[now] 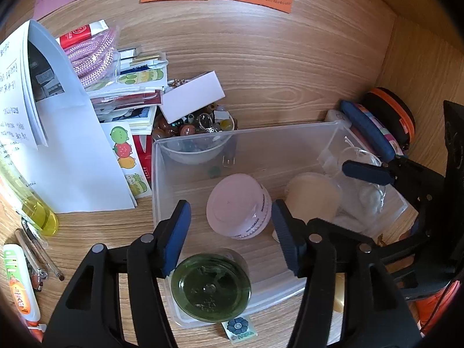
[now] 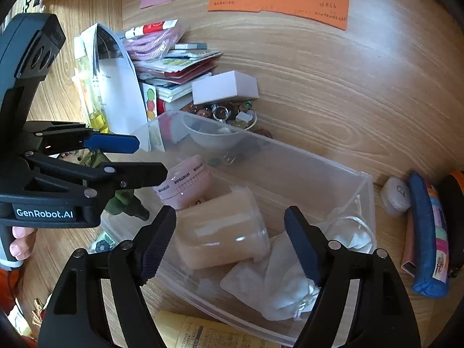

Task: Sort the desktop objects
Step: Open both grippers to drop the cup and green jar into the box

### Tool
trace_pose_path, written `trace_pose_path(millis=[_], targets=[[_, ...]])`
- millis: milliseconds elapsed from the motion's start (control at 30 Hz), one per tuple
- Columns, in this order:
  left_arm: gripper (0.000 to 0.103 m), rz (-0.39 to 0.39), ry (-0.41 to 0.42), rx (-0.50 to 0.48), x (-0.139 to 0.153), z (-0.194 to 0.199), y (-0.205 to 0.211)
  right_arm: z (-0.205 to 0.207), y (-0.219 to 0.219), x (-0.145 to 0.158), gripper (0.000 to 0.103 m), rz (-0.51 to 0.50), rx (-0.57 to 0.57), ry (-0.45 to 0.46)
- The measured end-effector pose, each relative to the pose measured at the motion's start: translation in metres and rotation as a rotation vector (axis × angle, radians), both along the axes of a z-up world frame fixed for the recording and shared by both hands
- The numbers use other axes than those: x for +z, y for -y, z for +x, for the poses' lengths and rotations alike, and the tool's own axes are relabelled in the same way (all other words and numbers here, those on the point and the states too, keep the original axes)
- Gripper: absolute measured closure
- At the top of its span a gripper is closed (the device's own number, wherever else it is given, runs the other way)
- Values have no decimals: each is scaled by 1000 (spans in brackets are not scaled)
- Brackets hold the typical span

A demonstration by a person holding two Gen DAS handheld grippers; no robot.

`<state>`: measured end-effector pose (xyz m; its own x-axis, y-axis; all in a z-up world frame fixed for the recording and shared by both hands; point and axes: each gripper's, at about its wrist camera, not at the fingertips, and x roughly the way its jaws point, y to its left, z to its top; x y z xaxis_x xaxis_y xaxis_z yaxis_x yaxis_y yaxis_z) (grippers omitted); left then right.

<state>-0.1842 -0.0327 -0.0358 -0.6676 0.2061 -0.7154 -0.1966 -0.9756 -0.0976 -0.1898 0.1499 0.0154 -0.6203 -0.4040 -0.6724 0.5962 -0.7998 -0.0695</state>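
A clear plastic bin (image 1: 158, 179) sits on the wooden desk. In it lie a pink jar (image 1: 237, 206), a beige tub (image 1: 314, 197), a green glass bottle (image 1: 210, 285) and white cotton pads (image 2: 278, 278). My left gripper (image 1: 230, 232) is open and empty, above the bin between the green bottle and the pink jar. My right gripper (image 2: 230, 243) is open and empty over the bin (image 2: 364, 182), its jaws either side of the beige tub (image 2: 220, 232). The left gripper (image 2: 149, 156) shows in the right wrist view, above the pink jar (image 2: 185, 182).
White papers (image 1: 72, 156), stickers and a pink cable (image 1: 92, 58) are stacked left of the bin. A bowl of beads (image 1: 197, 127) and a white box (image 1: 192, 95) stand behind it. A blue pencil case (image 2: 429, 232) lies right. A yellow bottle (image 1: 37, 206) and pens lie left.
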Motion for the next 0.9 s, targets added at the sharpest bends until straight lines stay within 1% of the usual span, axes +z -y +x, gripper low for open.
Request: trace_pose_path(millis=[67,167,200,300,400,533,733,900], targets=[[43,0,-2,8,3,1,2,1,-1,3,26,9,-14,-18],[41,6,-8,23,9,5,6,0,-6,11,24,-7,-31,-21],[39,3,-15,31,12,8,6,0,-8,15,23,-15,-38,-20],[28,-18,-48,54,22,19,9,3,-15,28,21,-30,-70,-43],[27,-27,-69,59,31,34,11,13,-20,38,20,-40,-79,-59],[15,-34,-89,78,42,52,13,30,-27,50,19,-50,-92,-76],[10,-53,-118,88,51,82,12,60,-45,62,16,-89,-116,-100],[9,-52,-121,93,51,106,11,83,-58,64,14,-101,-137,-110]])
